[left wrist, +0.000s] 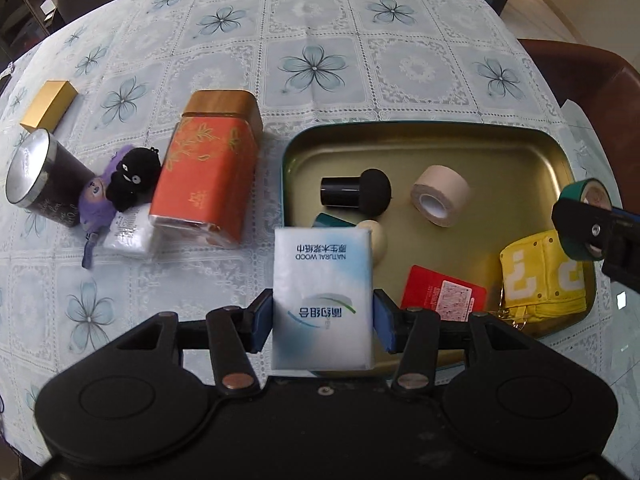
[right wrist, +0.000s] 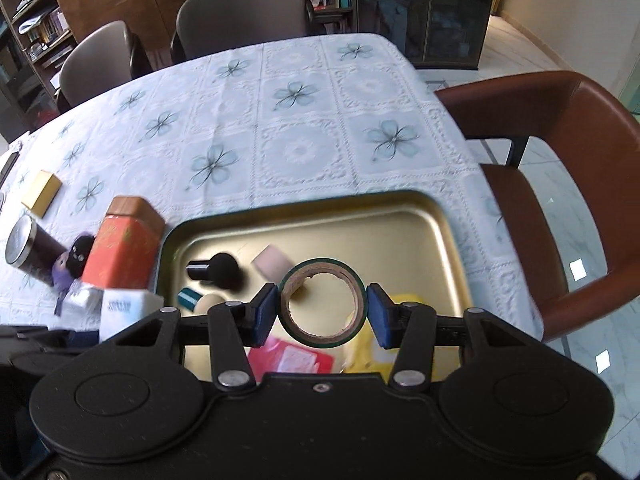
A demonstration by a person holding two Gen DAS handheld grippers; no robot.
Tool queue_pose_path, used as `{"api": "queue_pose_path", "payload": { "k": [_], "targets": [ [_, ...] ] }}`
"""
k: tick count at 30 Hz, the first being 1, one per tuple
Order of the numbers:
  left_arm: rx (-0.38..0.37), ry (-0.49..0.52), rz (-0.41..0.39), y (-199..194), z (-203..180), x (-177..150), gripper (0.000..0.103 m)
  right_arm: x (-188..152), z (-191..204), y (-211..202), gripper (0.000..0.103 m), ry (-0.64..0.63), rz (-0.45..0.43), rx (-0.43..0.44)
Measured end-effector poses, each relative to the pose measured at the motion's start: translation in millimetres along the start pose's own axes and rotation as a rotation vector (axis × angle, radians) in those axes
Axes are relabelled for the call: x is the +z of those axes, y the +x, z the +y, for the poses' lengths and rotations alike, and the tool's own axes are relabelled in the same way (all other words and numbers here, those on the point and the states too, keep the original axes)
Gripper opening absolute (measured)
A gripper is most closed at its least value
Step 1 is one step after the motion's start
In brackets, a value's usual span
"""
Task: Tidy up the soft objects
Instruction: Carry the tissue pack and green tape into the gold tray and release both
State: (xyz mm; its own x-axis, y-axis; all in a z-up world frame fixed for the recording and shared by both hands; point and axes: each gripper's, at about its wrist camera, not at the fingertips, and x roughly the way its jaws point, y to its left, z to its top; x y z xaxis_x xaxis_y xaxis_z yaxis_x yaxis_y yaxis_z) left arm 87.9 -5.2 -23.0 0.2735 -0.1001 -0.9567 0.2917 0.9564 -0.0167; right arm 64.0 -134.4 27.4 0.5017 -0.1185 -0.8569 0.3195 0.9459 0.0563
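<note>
My left gripper point(left wrist: 323, 322) is shut on a white and blue tissue pack point(left wrist: 323, 280), held above the near left rim of the gold tray point(left wrist: 460, 140). My right gripper point(right wrist: 322, 312) is shut on a green tape roll point(right wrist: 322, 302), held above the tray point(right wrist: 420, 232); it also shows at the right of the left wrist view point(left wrist: 580, 220). In the tray lie a yellow pouch point(left wrist: 540, 276), a red packet point(left wrist: 440, 292), a beige tape roll point(left wrist: 440, 196) and a black sponge applicator point(left wrist: 356, 190). Left of the tray lie a black plush point(left wrist: 130, 178), a purple plush point(left wrist: 96, 200) and another tissue pack point(left wrist: 132, 232).
An orange tin point(left wrist: 208, 172) stands left of the tray, a dark cylinder can point(left wrist: 40, 176) farther left, a gold box point(left wrist: 50, 106) behind it. A brown chair point(right wrist: 560, 184) stands at the table's right edge, grey chairs point(right wrist: 240, 12) at the far side.
</note>
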Motion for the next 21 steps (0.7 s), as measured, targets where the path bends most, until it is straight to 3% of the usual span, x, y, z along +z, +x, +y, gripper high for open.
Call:
{"api": "queue_pose_path", "payload": {
  "k": [2,6,8,21],
  "targets": [
    [0.019,-0.002,-0.003,-0.3,-4.9,0.6,0.052,3.6,-3.1,1.0,0.048,-0.006,-0.006,0.005],
    [0.04,-0.017,-0.009,-0.3,-10.3,2.3,0.072,10.0,-8.1,6.1,0.048,-0.011,0.002,0.021],
    [0.05,-0.021,-0.008,-0.2,-12.6,2.6,0.075,11.6,-10.3,7.9,0.049,-0.012,0.006,0.025],
    [0.074,-0.031,0.034,8.0,-21.9,3.2,0.082,12.0,-23.5,16.0,0.051,0.0,0.044,0.042]
  ]
}}
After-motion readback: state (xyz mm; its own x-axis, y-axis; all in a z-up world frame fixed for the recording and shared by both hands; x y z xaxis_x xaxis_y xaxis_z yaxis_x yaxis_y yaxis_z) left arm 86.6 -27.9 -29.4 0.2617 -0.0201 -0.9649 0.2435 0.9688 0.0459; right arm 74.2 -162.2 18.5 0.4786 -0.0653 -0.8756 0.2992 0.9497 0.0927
